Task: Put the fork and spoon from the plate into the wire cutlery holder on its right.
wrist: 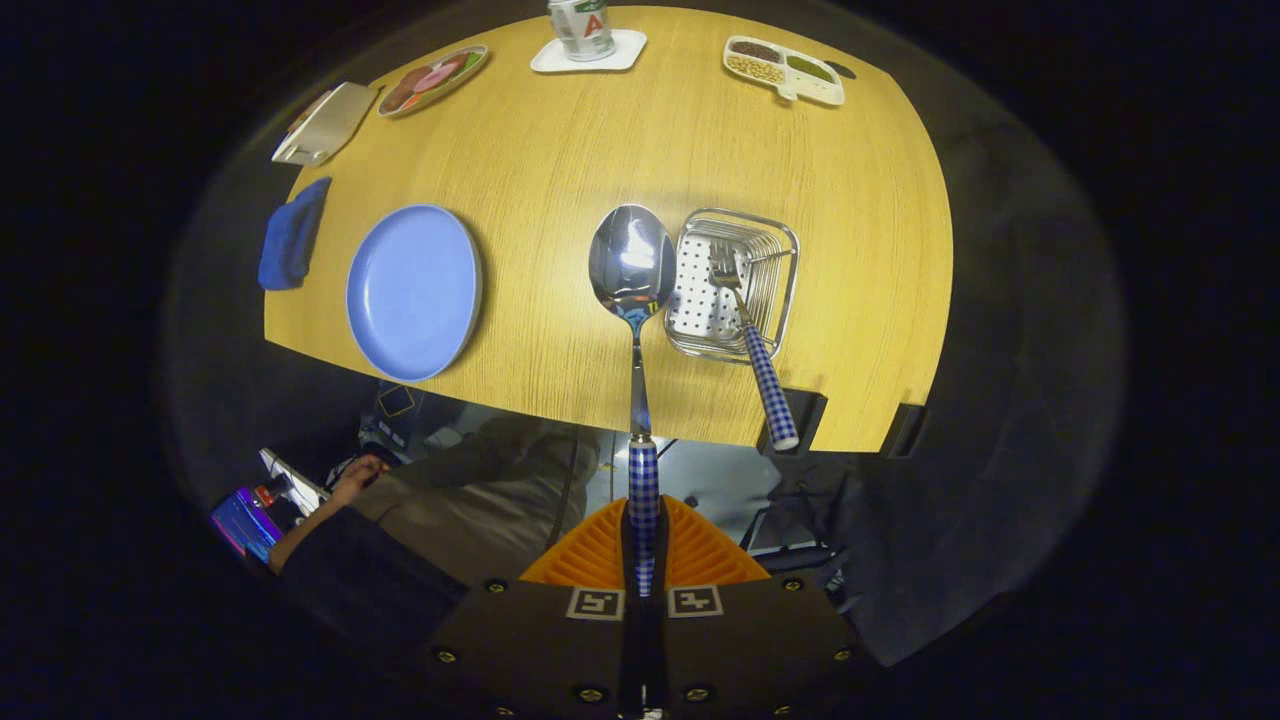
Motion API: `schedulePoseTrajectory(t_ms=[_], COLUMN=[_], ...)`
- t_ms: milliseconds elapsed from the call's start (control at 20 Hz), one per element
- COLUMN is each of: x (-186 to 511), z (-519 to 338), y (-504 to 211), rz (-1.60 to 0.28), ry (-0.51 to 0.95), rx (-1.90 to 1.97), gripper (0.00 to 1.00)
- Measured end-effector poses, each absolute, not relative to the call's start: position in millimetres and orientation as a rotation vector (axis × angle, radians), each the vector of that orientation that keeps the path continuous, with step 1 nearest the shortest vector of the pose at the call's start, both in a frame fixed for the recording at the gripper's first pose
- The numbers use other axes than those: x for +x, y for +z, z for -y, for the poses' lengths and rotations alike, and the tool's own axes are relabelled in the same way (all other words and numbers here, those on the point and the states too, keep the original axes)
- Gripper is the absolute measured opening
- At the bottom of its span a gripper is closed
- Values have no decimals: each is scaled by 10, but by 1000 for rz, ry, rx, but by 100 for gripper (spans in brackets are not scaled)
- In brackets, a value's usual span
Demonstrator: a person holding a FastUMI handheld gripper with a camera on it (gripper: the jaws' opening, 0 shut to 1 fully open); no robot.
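Observation:
My gripper (644, 545) is shut on the checked blue-and-white handle of the spoon (632, 268), held high above the wooden table (600, 130). The spoon's shiny bowl points away from me and hangs just left of the wire cutlery holder (733, 284). The fork (752, 343) lies in the holder, tines down inside, its checked handle leaning out over the near rim. The blue plate (413, 291) sits bare to the left of the holder.
A folded blue cloth (292, 237) lies left of the plate. At the far side stand a can on a white coaster (588, 40), a divided snack tray (785, 68), an oval dish (432, 80) and a white holder (325, 123). A person's arm (330, 500) is below the table edge.

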State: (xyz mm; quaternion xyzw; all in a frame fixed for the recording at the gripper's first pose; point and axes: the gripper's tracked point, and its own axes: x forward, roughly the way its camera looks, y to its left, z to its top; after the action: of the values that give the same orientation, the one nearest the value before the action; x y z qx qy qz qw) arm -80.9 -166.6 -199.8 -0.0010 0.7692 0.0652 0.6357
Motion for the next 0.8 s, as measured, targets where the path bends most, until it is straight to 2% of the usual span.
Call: schedulePoseTrajectory(t_ms=[800], x=[-803], z=[1988], y=[-2084], rz=[-1917], ry=[99], rx=[62], gripper=[2])
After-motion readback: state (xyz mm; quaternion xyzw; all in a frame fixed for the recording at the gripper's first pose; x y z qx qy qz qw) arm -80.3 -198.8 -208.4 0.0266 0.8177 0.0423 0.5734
